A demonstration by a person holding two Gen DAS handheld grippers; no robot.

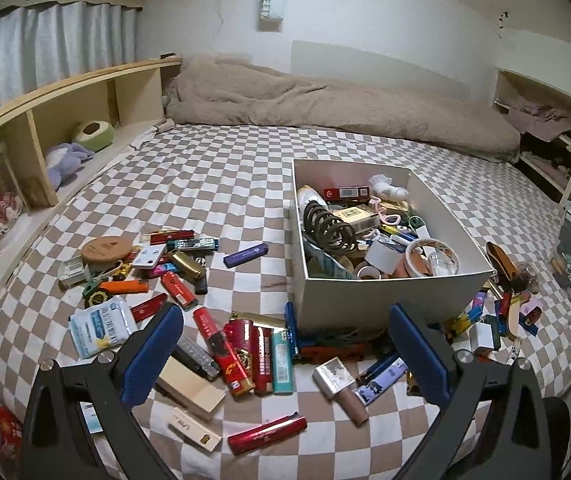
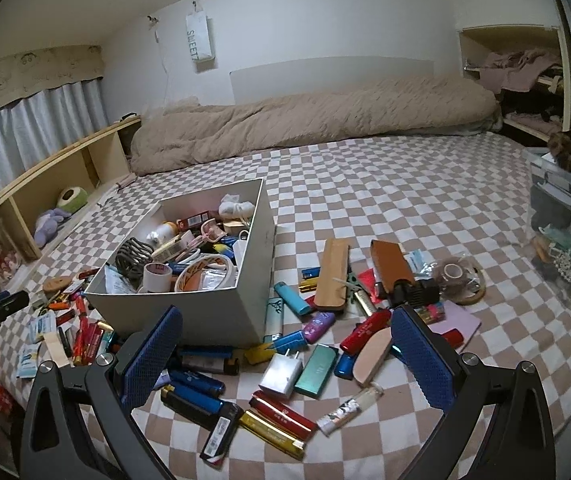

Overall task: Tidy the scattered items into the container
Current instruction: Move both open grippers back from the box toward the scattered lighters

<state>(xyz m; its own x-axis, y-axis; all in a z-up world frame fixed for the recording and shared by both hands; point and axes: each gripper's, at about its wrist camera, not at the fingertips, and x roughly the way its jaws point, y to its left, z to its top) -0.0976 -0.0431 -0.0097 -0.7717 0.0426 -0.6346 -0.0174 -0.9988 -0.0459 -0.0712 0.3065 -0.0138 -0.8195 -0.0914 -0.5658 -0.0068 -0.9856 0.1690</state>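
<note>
A white cardboard box, part filled with tape rolls, hair ties and small packs, stands on the checkered bed; it also shows in the right wrist view. Many lighters, small boxes and packets lie scattered around it. My left gripper is open and empty, held above a cluster of red lighters at the box's near left corner. My right gripper is open and empty, above a white charger plug, a teal lighter and blue lighters in front of the box.
A rolled beige duvet lies along the far wall. A wooden shelf with plush toys runs along the left. A clear plastic bin stands at the right. A brown case and tan case lie right of the box.
</note>
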